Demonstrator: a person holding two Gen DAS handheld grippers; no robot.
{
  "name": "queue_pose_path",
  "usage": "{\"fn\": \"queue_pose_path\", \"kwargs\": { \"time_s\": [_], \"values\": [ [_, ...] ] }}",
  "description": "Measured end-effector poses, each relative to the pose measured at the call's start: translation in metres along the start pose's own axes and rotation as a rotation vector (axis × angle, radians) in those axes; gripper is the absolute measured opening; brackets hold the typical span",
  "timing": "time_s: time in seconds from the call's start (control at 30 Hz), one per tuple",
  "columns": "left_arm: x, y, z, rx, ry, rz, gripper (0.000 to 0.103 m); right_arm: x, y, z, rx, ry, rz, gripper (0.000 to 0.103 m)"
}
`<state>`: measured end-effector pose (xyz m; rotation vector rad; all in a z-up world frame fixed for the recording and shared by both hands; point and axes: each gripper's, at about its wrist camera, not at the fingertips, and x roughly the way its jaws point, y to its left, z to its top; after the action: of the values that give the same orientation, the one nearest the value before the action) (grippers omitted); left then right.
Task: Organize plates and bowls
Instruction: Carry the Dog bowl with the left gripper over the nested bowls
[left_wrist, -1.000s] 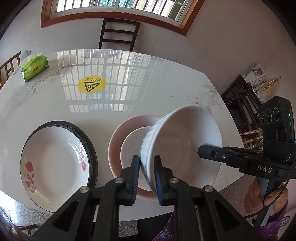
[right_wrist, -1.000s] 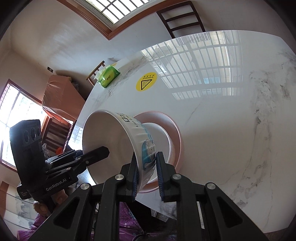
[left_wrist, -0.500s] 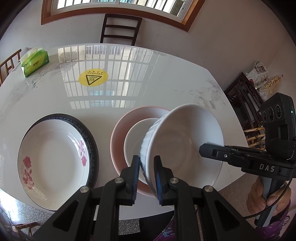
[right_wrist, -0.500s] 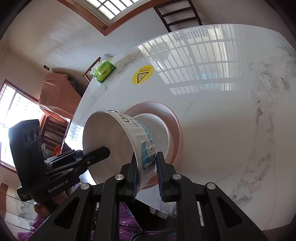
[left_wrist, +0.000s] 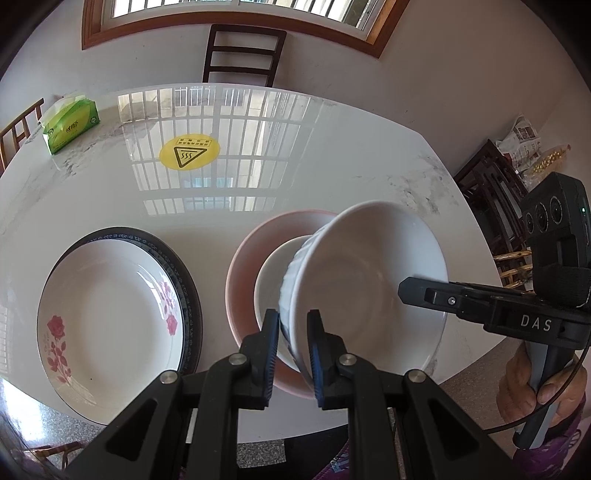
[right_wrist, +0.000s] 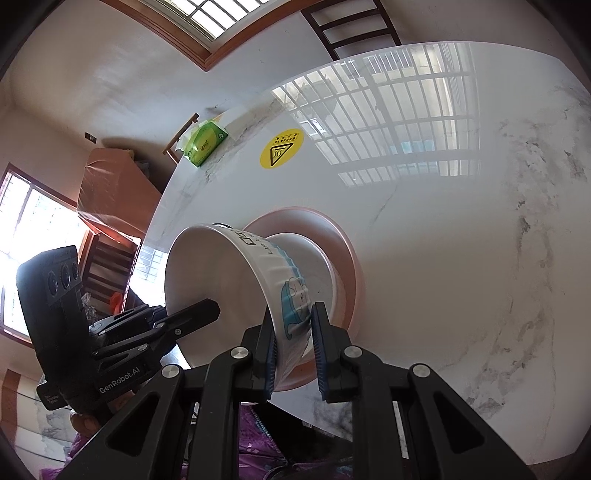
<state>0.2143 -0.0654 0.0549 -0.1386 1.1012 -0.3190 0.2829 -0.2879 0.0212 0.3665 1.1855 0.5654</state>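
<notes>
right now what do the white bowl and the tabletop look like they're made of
White bowl: probably glazed ceramic; glossy white inside, fluted outer wall with a printed blue picture, thick rim.
Tabletop: looks like polished marble or an imitation; white with grey veins, glossy enough to mirror the window bars.

"DAS" stands in white letters on the black body of the right gripper (left_wrist: 410, 295), at four o'clock in the left wrist view. "GenRobot.AI" stands on the left gripper (right_wrist: 207, 314), at eight o'clock in the right wrist view. The yellow round sticker (left_wrist: 189, 151) on the table (left_wrist: 332, 155) bears a heat-warning triangle; its small print is unreadable. Lettering on the bowl (right_wrist: 258, 247) and on the green tissue pack (left_wrist: 70, 125) is too small to read.
</notes>
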Motion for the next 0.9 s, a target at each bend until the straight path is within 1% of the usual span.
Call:
{"fn": "queue_pose_path", "kwargs": {
  "time_s": [0.33, 0.57, 0.9],
  "values": [
    [0.003, -0.004, -0.001, 0.032, -0.021, 0.05, 0.016, 0.011, -0.002, 0.004, 0.004, 0.01, -0.013, 0.017],
    [0.002, -0.008, -0.003, 0.075, -0.061, 0.094, 0.016, 0.017, -0.006, 0.004, 0.005, 0.011, -0.022, 0.018],
    [0.004, -0.007, -0.006, 0.102, -0.088, 0.13, 0.016, 0.018, -0.003, 0.007, -0.008, 0.007, -0.028, 0.019]
  ]
}}
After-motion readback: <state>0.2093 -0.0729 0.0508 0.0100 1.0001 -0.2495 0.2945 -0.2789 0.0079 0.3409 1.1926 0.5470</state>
